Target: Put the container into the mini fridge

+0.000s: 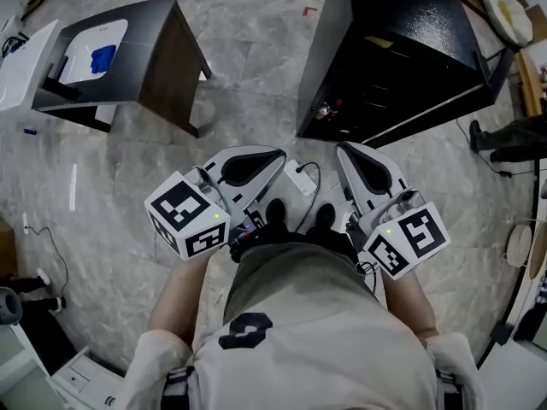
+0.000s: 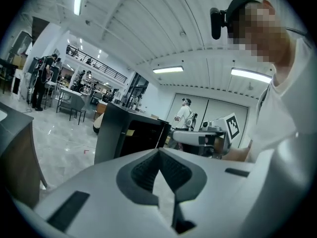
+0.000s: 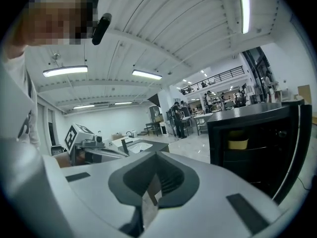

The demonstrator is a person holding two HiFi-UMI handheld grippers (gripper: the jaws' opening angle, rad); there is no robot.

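Note:
The black mini fridge (image 1: pixel 402 49) stands at the upper right with its door (image 1: pixel 444 109) swung open. A yellowish container (image 3: pixel 237 144) sits on a shelf inside it, and shows also in the left gripper view (image 2: pixel 130 132). I hold both grippers low in front of my waist, side by side and pointing forward. My left gripper (image 1: pixel 275 155) is shut with nothing in it. My right gripper (image 1: pixel 343 149) is shut too and holds nothing. Each gripper sees the other beside it: the right gripper (image 2: pixel 203 139) and the left gripper (image 3: pixel 94 150).
A dark low table (image 1: pixel 162 32) stands at the upper left and bears a white tray (image 1: pixel 77 58) with a blue object (image 1: pixel 102 56). A white power strip and cable (image 1: pixel 301 178) lie on the marble floor by my feet. People stand at tables far back.

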